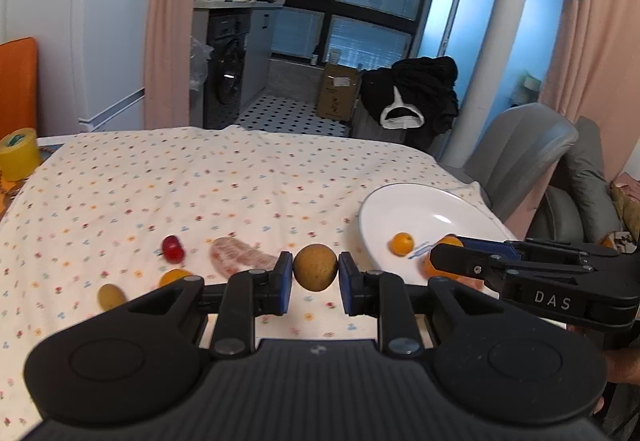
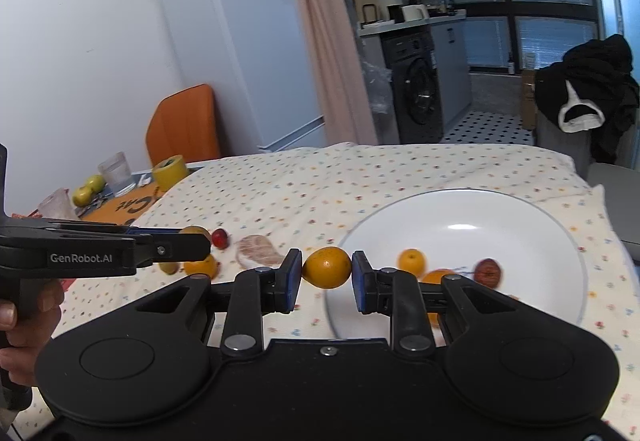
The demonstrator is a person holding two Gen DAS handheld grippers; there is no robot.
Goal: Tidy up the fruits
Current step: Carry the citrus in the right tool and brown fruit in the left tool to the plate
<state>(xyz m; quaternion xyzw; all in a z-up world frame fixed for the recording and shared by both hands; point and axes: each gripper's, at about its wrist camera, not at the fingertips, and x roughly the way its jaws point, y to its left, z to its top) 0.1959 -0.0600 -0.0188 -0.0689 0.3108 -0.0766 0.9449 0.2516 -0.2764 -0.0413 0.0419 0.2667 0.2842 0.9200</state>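
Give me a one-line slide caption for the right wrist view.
Right tool grips an orange fruit beside the white plate, which already holds several fruits.

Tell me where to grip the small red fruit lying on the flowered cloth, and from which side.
Grip the small red round fruit across its widest middle, coming straight down from above. It lies free on the flowered tablecloth, but the pale pink slice lies close on its right, so set the fingers near and far rather than left and right.

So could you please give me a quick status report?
Left gripper shut on brown fruit. Right gripper shut on orange. Plate ahead, unobstructed.
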